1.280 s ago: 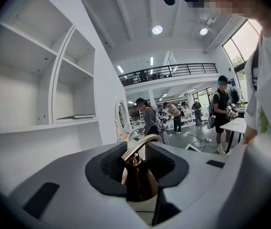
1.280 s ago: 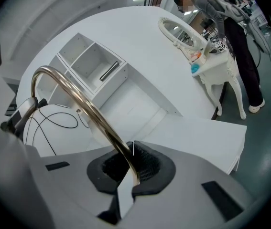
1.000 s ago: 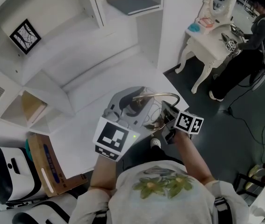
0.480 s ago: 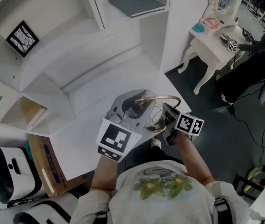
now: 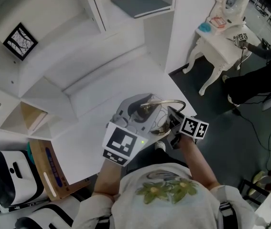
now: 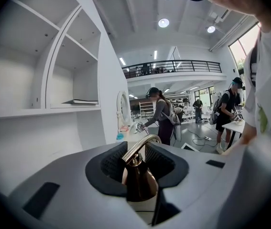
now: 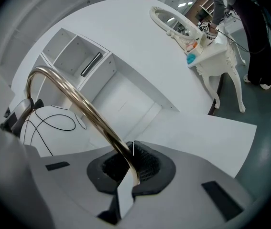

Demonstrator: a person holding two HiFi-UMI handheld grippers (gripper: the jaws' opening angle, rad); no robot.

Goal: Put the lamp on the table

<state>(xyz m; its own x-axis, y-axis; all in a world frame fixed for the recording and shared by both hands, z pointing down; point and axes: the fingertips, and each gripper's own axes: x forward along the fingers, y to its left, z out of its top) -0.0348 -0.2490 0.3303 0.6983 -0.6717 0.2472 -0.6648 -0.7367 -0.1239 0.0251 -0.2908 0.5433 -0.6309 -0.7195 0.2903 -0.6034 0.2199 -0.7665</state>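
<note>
The lamp has a curved brass arm (image 5: 166, 101) and a copper cone-shaped part (image 6: 137, 178). It is held in the air over the near corner of the white table (image 5: 102, 85), close to the person's chest. My left gripper (image 5: 137, 114) is shut on the copper cone, which fills the gap between its jaws (image 6: 137, 175). My right gripper (image 5: 170, 123) is shut on the brass arm (image 7: 73, 97), clamped low down where the arm enters its jaws (image 7: 128, 168). A thin black cord (image 7: 54, 120) loops beside the arm.
White shelving rises behind the table, with a framed picture (image 5: 19, 38) and a grey pad (image 5: 135, 3). A cardboard box (image 5: 47, 168) and a white-and-black device (image 5: 6, 175) sit at the lower left. A white vanity table (image 5: 216, 37) and another person (image 5: 264, 75) stand to the right on the dark floor.
Both grippers keep their hold on the lamp and have barely shifted. The person by the vanity table has moved further right.
</note>
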